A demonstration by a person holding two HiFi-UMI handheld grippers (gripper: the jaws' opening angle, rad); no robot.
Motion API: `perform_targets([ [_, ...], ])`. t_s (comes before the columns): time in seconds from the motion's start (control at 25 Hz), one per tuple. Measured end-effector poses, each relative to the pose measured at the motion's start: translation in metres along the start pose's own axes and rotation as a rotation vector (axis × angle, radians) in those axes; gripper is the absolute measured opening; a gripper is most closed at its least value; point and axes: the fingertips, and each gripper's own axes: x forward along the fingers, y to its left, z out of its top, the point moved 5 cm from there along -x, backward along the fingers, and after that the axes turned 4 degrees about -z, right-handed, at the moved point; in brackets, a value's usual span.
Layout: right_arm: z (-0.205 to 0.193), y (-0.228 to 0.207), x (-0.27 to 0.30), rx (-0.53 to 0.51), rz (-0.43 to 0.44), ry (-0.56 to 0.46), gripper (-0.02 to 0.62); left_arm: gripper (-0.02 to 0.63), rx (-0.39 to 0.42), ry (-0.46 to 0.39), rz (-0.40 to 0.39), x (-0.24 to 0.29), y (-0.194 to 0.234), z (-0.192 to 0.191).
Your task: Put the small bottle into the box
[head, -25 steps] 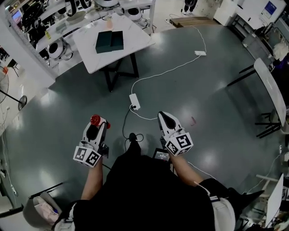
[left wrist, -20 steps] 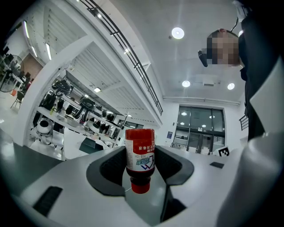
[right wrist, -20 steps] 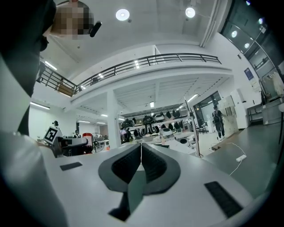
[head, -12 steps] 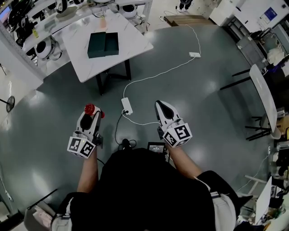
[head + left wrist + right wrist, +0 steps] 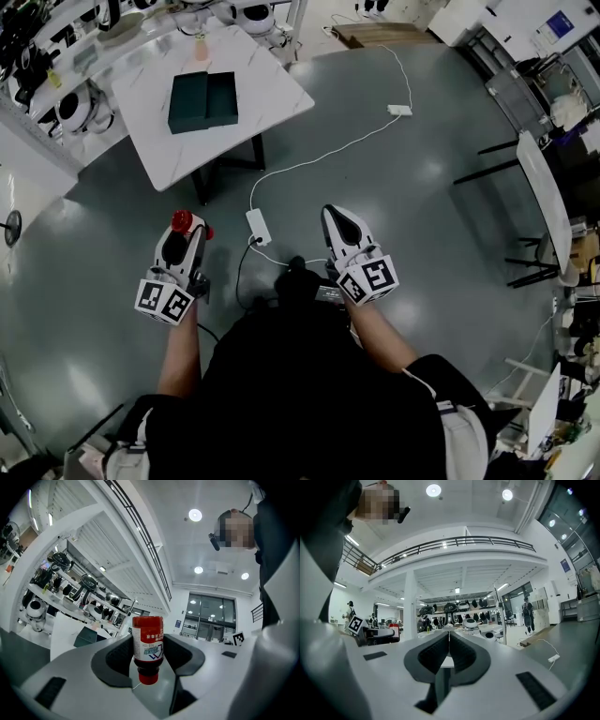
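While left gripper (image 5: 187, 231) clamps bottle (image 5: 147, 644), box (image 5: 203, 101) (tabletop (image 5: 272, 94))

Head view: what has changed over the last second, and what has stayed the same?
The person has walked forward: the white table with the dark box has come nearer and sits lower in the head view. Nothing was taken hold of or let go. The left gripper still clamps the small bottle; the right gripper stays shut and empty.
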Motion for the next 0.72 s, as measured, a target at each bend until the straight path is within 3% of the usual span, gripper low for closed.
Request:
perform_targets([
  [0.2,-0.014,-0.028,0.040,0.025,0.022,-0.016,0.032,0.213,0.026,0.007,-0.001,0.041,0.021,0.000],
  [0.52,0.000,-0.088,0.136,0.051,0.099,-0.052,0.032,0.213,0.044,0.041,0.048,0.129,0.055,0.014],
  [0.72,-0.002,-0.131,0.190,0.085,0.155,-0.021,0.032,0.213,0.025,0.045,0.102,0.188,0.077,0.020],
])
